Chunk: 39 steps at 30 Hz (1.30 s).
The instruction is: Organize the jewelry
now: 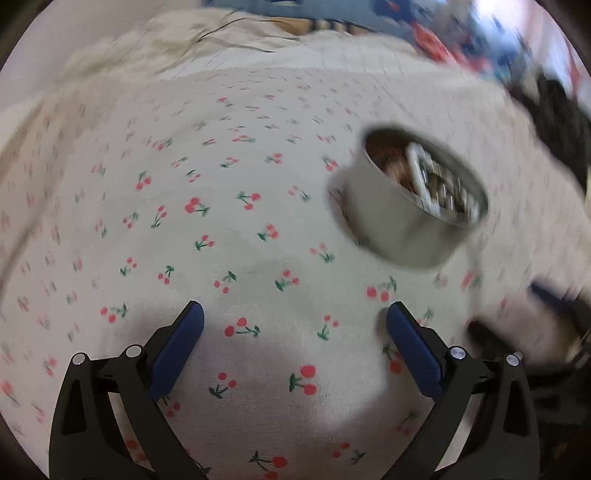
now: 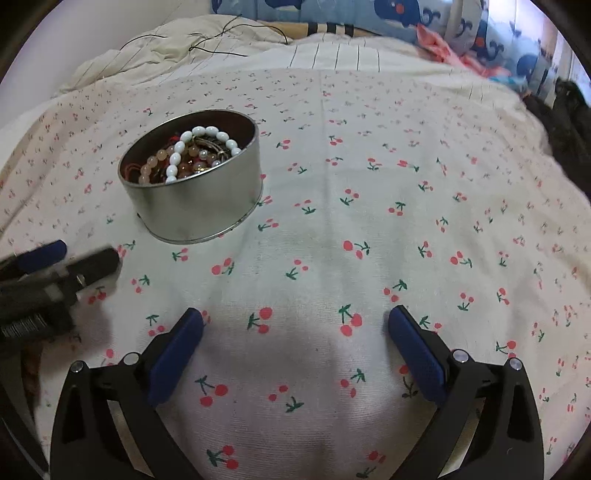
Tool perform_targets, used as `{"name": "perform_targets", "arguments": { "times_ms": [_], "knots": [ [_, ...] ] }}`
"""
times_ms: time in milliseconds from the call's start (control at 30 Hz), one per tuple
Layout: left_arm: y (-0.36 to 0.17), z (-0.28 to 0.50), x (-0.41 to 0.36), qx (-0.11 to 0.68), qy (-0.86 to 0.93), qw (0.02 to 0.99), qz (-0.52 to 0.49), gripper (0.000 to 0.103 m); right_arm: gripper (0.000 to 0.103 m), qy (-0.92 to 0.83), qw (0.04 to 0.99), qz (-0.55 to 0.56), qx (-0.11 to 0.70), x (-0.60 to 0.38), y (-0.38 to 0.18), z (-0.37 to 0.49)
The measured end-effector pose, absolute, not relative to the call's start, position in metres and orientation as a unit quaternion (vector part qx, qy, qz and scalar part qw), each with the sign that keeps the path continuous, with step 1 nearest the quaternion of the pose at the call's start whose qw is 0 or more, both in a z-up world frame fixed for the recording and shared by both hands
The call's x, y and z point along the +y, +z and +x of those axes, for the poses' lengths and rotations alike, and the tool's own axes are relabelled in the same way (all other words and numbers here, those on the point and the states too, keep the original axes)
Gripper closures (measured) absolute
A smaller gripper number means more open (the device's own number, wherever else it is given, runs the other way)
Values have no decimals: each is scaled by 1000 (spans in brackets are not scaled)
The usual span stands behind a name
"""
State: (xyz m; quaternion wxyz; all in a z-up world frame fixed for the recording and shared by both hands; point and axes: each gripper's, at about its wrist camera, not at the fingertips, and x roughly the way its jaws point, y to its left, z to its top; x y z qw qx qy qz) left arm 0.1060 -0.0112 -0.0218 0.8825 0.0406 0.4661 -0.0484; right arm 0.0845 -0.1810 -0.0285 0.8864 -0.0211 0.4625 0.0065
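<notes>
A round metal tin [image 2: 192, 195] stands on the cherry-print cloth [image 2: 369, 229], filled with bead bracelets; a white bead bracelet [image 2: 207, 147] lies on top. In the left wrist view the same tin [image 1: 402, 221] is blurred, ahead and to the right. My left gripper [image 1: 295, 317] is open over bare cloth, nothing between its blue pads. My right gripper [image 2: 295, 321] is open too, with the tin ahead and to its left. The left gripper's fingers [image 2: 48, 254] show at the left edge of the right wrist view, beside the tin without touching it.
The cloth covers a bed. Rumpled cream bedding [image 2: 166, 40] with thin black cords lies at the back left. Blue whale-print pillows [image 2: 406, 14] and a pink item sit at the back right. A dark furry mass [image 2: 569, 122] lies at the right edge.
</notes>
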Motion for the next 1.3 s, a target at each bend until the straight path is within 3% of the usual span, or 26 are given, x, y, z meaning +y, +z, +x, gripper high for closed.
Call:
{"name": "perform_targets", "arguments": {
  "times_ms": [1300],
  "knots": [
    [-27,118,-8,479,-68,873,51,7,7,-5,886,-1,464,-184,-31,90]
  ]
}}
